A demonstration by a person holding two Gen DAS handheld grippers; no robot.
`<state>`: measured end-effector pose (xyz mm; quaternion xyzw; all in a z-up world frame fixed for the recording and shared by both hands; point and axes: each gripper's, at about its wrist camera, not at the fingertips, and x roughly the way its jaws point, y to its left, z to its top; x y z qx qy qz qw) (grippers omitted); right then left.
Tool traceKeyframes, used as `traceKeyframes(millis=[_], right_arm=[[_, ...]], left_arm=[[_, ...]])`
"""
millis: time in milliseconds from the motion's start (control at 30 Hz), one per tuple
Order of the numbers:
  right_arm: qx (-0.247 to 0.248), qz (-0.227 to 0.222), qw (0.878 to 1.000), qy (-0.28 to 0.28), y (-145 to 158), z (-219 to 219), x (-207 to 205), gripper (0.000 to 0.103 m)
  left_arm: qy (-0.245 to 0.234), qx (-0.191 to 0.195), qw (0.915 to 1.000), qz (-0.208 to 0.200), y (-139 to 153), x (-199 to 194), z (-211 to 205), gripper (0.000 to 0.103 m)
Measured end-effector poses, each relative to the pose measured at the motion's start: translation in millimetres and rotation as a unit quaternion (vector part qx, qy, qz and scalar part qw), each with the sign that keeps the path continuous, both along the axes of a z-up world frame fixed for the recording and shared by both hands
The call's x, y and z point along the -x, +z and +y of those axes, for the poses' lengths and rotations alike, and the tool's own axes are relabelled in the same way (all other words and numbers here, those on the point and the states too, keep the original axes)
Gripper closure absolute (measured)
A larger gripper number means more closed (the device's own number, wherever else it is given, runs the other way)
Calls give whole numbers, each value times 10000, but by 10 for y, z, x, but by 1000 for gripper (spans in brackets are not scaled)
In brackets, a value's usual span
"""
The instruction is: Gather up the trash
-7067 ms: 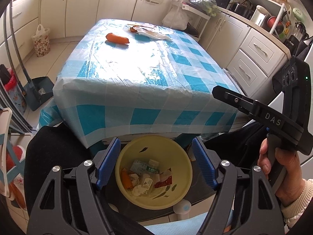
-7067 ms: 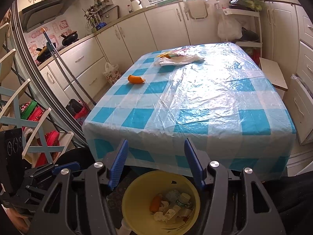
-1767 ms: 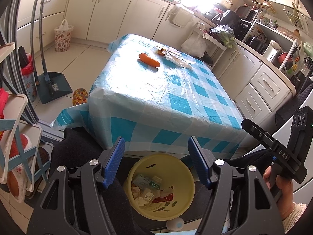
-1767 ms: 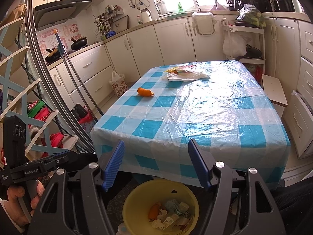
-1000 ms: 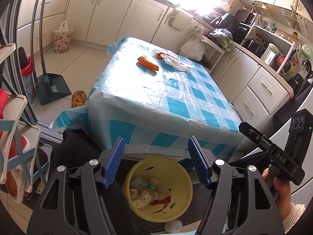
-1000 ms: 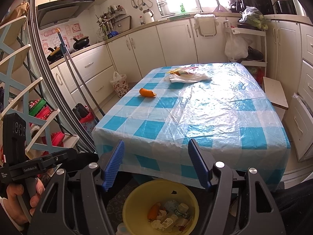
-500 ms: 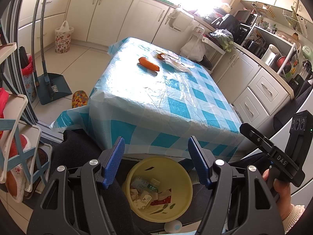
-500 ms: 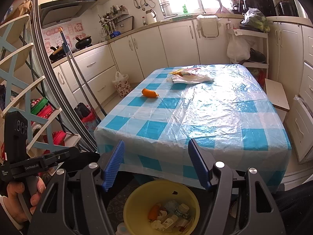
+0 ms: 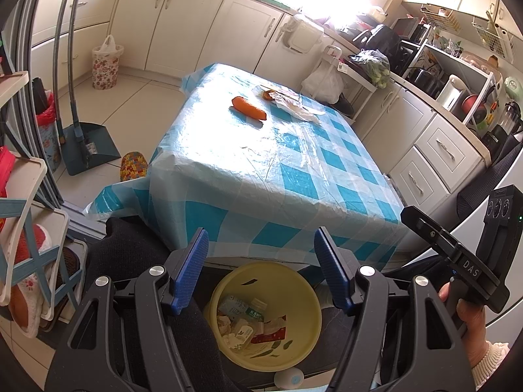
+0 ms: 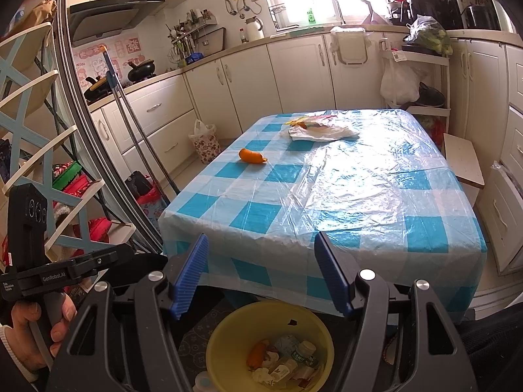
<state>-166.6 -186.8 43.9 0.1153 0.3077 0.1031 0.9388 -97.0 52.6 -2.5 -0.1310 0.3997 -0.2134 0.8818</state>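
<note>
The yellow bowl (image 9: 304, 297) of trash sits low on the floor before the checked counter (image 9: 278, 176); an orange peel (image 9: 249, 108) lies far across it; above the bowl, left gripper (image 9: 261, 268) and right gripper (image 10: 261, 269) tilt downward, fingers (image 9: 191, 269) apart, empty.
</note>
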Motion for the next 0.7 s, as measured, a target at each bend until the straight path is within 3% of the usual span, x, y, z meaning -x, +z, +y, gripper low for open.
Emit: traceKeyframes(millis=[400,567,700], right_arm=[[-318,-18,9995,5,66,-73,-31,36],[-403,81,9992,-18,95,-170,-219,36],[-255,203,9995,0,104,-235,-526,36]], left_arm=[[117,159,9998,-65,127,-190,59,39],[56,174,9998,-89,207,-442,-28,39],[5,162,9999,-41,233,-859,-249,39]])
